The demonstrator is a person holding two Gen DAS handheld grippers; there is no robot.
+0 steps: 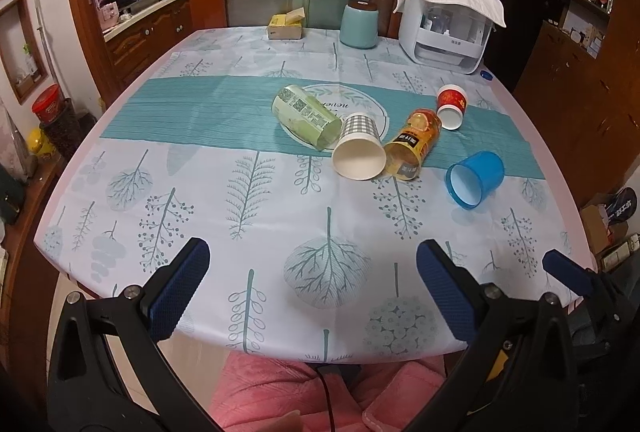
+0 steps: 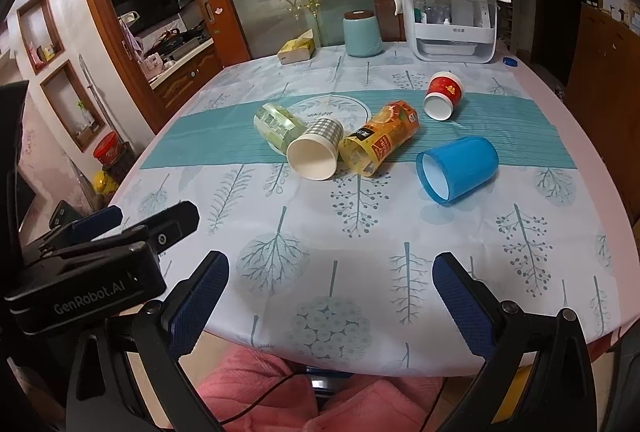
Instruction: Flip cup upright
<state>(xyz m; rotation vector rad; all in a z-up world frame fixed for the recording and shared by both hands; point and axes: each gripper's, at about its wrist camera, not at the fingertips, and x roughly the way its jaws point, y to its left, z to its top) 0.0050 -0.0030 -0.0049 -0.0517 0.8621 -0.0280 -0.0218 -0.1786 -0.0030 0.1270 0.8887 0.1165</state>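
Observation:
Several cups lie on their sides mid-table: a green cup [image 1: 304, 114] [image 2: 276, 126], a checked paper cup [image 1: 359, 148] [image 2: 316, 148], an orange printed cup [image 1: 414, 144] [image 2: 380, 138], a red paper cup [image 1: 451, 106] [image 2: 442, 94] and a blue plastic cup [image 1: 476, 178] [image 2: 458, 168]. My left gripper [image 1: 312, 296] is open and empty over the table's near edge. My right gripper [image 2: 332, 304] is open and empty, also at the near edge, to the right of the left one [image 2: 100, 232].
The table [image 1: 200, 192] has a tree-print cloth. At the back stand a yellow tissue box [image 1: 285, 26], a teal canister [image 1: 359, 24] and a white appliance with a towel on it [image 1: 444, 20]. A pink-clad lap [image 1: 300, 392] is below the near edge.

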